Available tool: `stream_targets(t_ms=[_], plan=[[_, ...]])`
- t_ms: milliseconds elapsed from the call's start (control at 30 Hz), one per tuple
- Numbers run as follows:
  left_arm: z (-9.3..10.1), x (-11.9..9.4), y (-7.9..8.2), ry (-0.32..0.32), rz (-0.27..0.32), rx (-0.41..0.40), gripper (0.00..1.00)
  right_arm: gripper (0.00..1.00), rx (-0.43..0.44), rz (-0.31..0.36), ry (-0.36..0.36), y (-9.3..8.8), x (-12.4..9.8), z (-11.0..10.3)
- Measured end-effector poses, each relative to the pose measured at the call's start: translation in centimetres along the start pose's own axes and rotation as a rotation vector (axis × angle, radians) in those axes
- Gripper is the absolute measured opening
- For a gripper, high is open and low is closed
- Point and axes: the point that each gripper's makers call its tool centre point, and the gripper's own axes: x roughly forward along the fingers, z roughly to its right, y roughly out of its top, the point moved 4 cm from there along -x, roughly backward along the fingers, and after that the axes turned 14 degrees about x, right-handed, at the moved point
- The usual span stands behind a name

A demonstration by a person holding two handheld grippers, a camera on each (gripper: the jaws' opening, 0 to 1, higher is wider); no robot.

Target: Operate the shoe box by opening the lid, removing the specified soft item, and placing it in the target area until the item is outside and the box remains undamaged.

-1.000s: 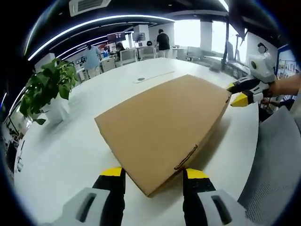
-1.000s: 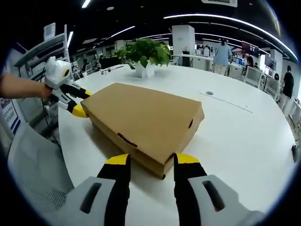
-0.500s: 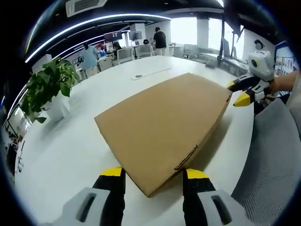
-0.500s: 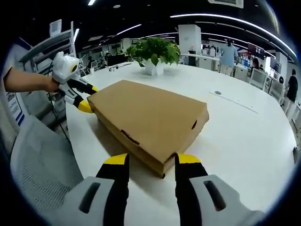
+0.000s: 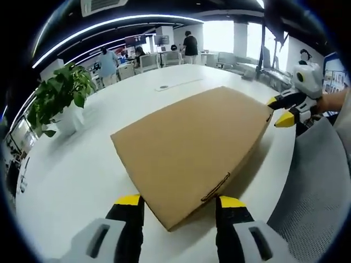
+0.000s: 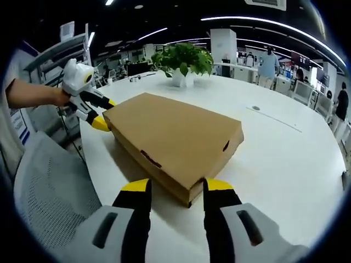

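A closed brown cardboard shoe box (image 5: 192, 142) (image 6: 175, 137) lies flat on a white table (image 5: 82, 164) (image 6: 285, 153), its lid down. My left gripper (image 5: 178, 205) stands open at one corner of the box, a yellow-tipped jaw on each side of that corner. At the opposite end my right gripper (image 6: 170, 189) is open too and straddles the corner there. The right gripper (image 5: 282, 109) also appears in the left gripper view, held by a hand at the box's far corner. In the right gripper view the left gripper (image 6: 97, 112) sits at the far left corner. The soft item is hidden.
A potted green plant (image 5: 57, 101) (image 6: 184, 63) stands on the table beyond the box. A grey mesh chair (image 5: 312, 186) (image 6: 49, 192) sits against the table's near edge. Several people and desks are far behind in the office.
Both views shifted slightly as the hands moved. The box stays shut in the same place and both grippers remain open at its corners.
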Motion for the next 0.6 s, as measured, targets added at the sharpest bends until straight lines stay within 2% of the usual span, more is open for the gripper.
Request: stream_targets(t_ms=[233,600], plan=[[-0.1,-0.1,0.1,-0.006,0.004,-0.004,0.58,0.33,0.003,0.022,-0.006,0.3,-0.4,-0.2],[0.2,-1.8,1.6,-0.003,0.027,0.009,0.59,0.31,-0.007,0.061,-0.002,1.6,-1.5,-0.5]])
